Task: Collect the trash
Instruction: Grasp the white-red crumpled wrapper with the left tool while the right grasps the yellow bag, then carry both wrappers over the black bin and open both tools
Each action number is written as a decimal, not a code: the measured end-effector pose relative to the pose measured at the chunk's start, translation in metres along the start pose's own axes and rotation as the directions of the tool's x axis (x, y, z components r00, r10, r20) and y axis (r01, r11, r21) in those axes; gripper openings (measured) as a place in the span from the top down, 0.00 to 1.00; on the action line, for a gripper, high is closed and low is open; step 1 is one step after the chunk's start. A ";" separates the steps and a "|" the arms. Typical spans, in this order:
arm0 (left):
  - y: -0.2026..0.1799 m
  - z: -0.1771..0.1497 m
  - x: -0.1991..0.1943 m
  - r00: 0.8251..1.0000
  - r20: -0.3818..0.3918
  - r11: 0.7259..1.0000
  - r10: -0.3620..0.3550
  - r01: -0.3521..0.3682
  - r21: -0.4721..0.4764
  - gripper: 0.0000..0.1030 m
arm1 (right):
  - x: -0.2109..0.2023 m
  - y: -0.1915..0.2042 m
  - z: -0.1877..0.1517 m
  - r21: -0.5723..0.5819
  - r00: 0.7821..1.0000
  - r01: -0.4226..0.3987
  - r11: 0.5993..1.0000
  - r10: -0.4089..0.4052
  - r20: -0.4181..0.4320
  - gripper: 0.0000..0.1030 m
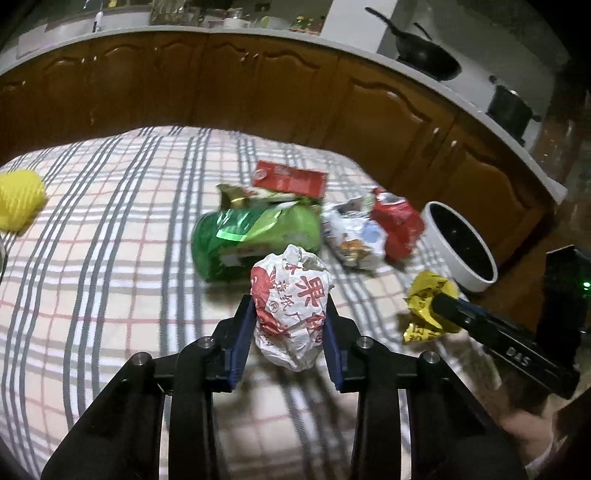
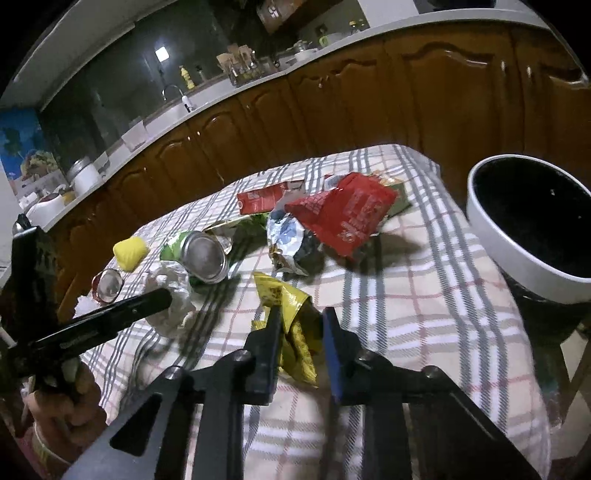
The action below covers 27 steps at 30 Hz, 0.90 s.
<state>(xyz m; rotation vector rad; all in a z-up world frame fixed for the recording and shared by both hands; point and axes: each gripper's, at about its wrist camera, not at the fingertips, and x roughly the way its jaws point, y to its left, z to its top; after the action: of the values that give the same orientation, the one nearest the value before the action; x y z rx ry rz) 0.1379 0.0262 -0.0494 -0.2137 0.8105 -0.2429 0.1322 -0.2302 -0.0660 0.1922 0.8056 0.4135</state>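
The left tongs (image 1: 290, 328) pinch a crumpled white-and-red wrapper (image 1: 291, 306) at frame centre; the right tongs (image 2: 301, 343) grip a yellow wrapper (image 2: 291, 321). The white bin (image 2: 524, 236) sits at the right edge, nearer the right hand. More litter lies beyond on the checked surface (image 1: 110, 221), below brown kitchen cabinets (image 1: 258, 85).

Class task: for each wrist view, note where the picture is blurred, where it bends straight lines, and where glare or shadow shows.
Left wrist view: fisheye bows the counter edge; the green bag is motion-smeared, the white wrapper sharper. Right wrist view: glare spots on cabinet doors; the red packet casts a dark shadow on the tablecloth.
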 end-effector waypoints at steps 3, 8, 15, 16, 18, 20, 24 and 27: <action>-0.015 0.001 -0.006 1.000 0.010 0.999 -0.027 0.027 0.026 0.68 | -0.009 -0.004 0.000 0.001 1.000 0.015 1.000 -0.015 0.013 0.80; -0.042 0.000 -0.011 0.997 0.010 0.994 -0.078 0.077 0.078 0.68 | -0.023 -0.014 0.000 0.018 0.999 0.030 0.999 -0.031 0.036 0.82; -0.070 0.006 0.002 0.993 -0.015 0.985 -0.121 0.122 0.124 0.69 | -0.043 -0.032 0.003 0.045 0.995 0.068 0.997 -0.072 0.074 0.83; -0.073 0.008 0.004 0.992 -0.018 0.984 -0.127 0.128 0.127 0.69 | -0.046 -0.036 0.003 0.051 0.994 0.073 0.996 -0.077 0.079 0.83; -0.081 0.010 0.008 0.990 -0.021 0.981 -0.138 0.139 0.138 0.69 | -0.052 -0.044 0.005 0.063 0.992 0.085 0.994 -0.090 0.092 0.83; -0.087 0.013 0.011 0.988 -0.025 0.977 -0.151 0.153 0.148 0.69 | -0.059 -0.052 0.007 0.074 0.989 0.099 0.992 -0.106 0.105 0.83; -0.104 0.016 0.016 0.985 -0.033 0.971 -0.170 0.173 0.167 0.69 | -0.070 -0.068 0.011 0.102 0.983 0.117 0.988 -0.130 0.129 0.84; -0.117 0.017 0.023 0.983 -0.041 0.965 -0.180 0.185 0.187 0.69 | -0.076 -0.078 0.014 0.118 0.979 0.131 0.984 -0.148 0.143 0.84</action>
<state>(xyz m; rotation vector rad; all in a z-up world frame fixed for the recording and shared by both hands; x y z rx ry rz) 0.1502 -0.0903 -0.0204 -0.1055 0.7858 -0.4952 0.1173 -0.3328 -0.0319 0.2634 0.6877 0.2195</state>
